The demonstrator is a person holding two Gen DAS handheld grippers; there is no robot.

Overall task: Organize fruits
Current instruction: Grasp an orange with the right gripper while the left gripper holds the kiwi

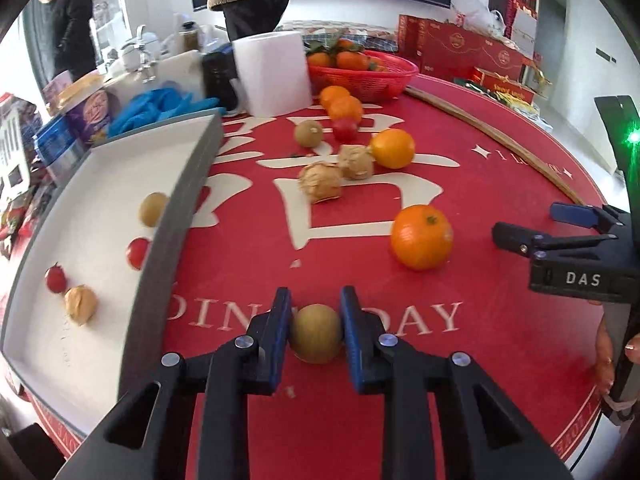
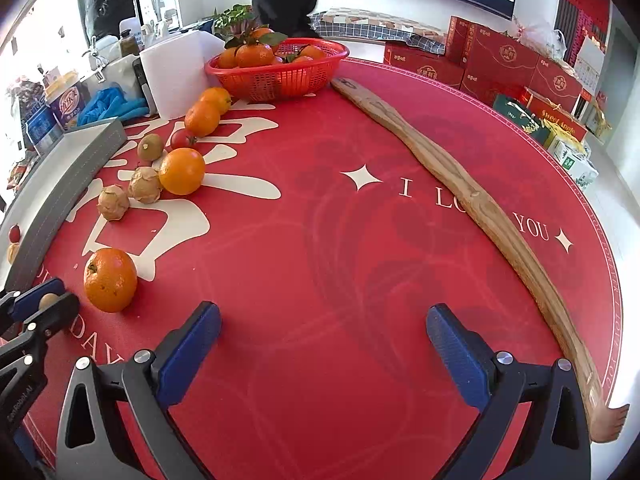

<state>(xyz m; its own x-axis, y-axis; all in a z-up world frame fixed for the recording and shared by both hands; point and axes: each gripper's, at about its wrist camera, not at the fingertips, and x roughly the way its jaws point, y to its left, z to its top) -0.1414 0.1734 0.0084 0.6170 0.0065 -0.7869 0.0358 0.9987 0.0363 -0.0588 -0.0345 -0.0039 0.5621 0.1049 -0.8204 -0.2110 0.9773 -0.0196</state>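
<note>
The left gripper [image 1: 316,332] has its blue fingers [image 1: 278,320] pinching a small round brown-green fruit [image 1: 316,334] that sits on the red surface [image 1: 500,360], near the front edge over the white lettering. The right gripper [image 2: 322,344] hovers over a bare stretch of the same surface with its fingers [image 2: 192,348] spread wide and nothing between them.

Just left of the pinched fruit stands a shallow grey tray [image 1: 168,240] with a white floor. It holds four pieces: a brown-green fruit [image 1: 153,209] against the near wall, a cherry tomato [image 1: 137,253] beside it, a second cherry tomato [image 1: 55,278] farther in, and a wrinkled tan fruit [image 1: 81,304] next to that.

Loose on the surface beyond the fingers lies a large orange [image 1: 422,237], on its own. Farther back is a cluster: two wrinkled tan fruits [image 1: 320,187] touching each other, a yellow-orange citrus [image 1: 393,148] against one of them, another brown-green fruit [image 1: 309,133], a tomato [image 1: 345,129] and two small oranges [image 1: 341,104] in a row.

At the far edge sits a red mesh basket [image 2: 276,76] filled with leafy tangerines [image 2: 254,54]. Beside it stands a white paper roll [image 1: 274,74]. A long curved wooden stick [image 2: 472,200] runs down the right side of the surface. Red gift boxes [image 2: 500,60] are stacked behind.
</note>
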